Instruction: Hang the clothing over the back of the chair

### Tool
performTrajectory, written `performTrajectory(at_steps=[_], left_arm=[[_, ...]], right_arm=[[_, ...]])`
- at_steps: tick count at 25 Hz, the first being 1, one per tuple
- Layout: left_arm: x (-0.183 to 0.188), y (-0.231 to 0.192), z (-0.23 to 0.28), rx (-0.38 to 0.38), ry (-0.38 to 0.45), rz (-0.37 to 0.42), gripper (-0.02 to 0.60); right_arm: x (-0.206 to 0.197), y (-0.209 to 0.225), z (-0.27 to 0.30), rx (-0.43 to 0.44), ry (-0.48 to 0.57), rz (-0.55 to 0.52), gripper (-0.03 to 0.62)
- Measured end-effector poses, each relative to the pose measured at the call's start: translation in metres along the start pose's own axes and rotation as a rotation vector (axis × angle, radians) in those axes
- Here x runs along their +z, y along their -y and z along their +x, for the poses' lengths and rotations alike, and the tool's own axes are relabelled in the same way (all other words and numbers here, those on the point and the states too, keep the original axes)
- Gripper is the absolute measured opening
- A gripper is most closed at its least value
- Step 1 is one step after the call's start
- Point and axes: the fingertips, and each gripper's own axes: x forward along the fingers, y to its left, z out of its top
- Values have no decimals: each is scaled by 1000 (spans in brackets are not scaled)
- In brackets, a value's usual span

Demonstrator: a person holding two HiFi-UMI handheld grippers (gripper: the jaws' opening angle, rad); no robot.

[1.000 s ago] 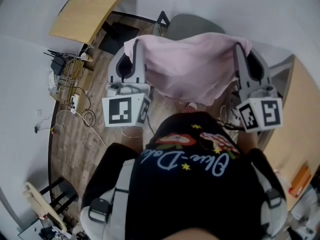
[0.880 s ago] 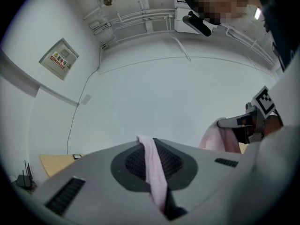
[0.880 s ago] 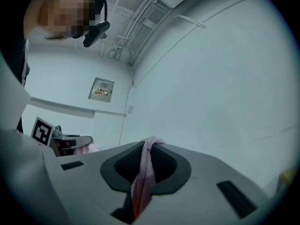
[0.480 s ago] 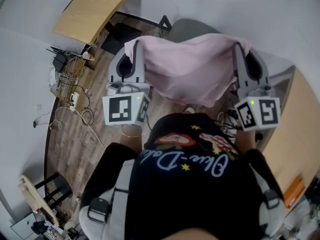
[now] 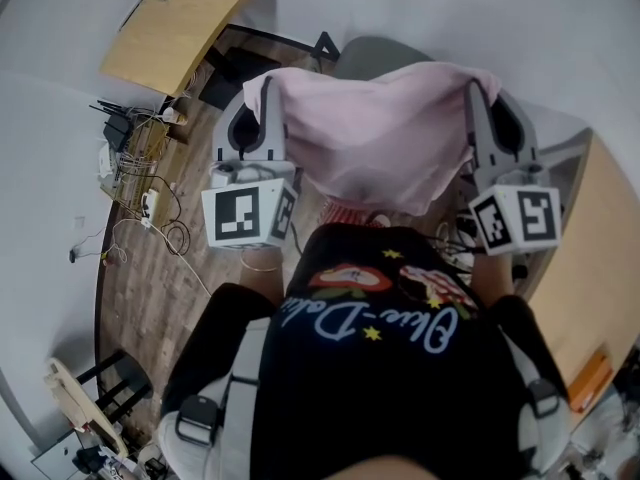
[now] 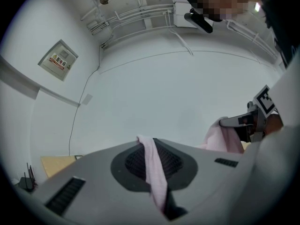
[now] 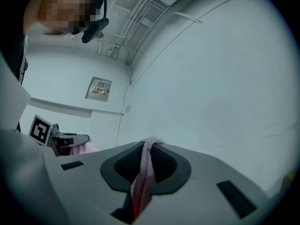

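1. Pink garment (image 5: 380,138) held up by its two top corners, spread like a sheet in front of the person's black shirt (image 5: 390,368).
2. Left gripper (image 5: 262,98): jaws closed to a slit on a thin fold of the cloth. In the left gripper view, the fold runs up between the pads and over the tips.
3. Right gripper (image 5: 482,96): jaws clamped on a thicker, bunched corner, with only a narrow gap between them, packed with fabric.
4. Top edge pulled almost straight from one gripper to the other. Lower hem sagging free in a curve, deepest right of the middle, clear of the plank floor (image 5: 140,278).
5. Grey chair (image 5: 385,53) just beyond the top edge, with its rounded back showing above the cloth and its nearer part hidden behind the fabric. Cannot tell whether cloth and chair touch.
6. Open room on the left: wooden desk (image 5: 185,18) well apart from the left gripper, with loose cables (image 5: 150,198) on the floor below and between them.
7. Tighter on the right: wooden tabletop (image 5: 590,258) running close beside the right gripper's marker cube.
8. Ahead, in both gripper views, only bare white wall (image 6: 164,93) past the jaw tips.
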Motion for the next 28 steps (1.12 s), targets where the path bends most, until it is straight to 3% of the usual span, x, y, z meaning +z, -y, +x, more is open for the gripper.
performTrajectory(at_steps=[13,21,28], left_arm=[[-14,-13,63,-118,-18,0,8],[-29,-25,110,-163,-47,-44,8],[-48,-23,138,-214,-68,-46,8]], right_arm=[[-9,22,31,-121,-51,-19,32],[-22,41,64,-180,-101,-37,34],[-38,52,76,-203,-134,-35,34]])
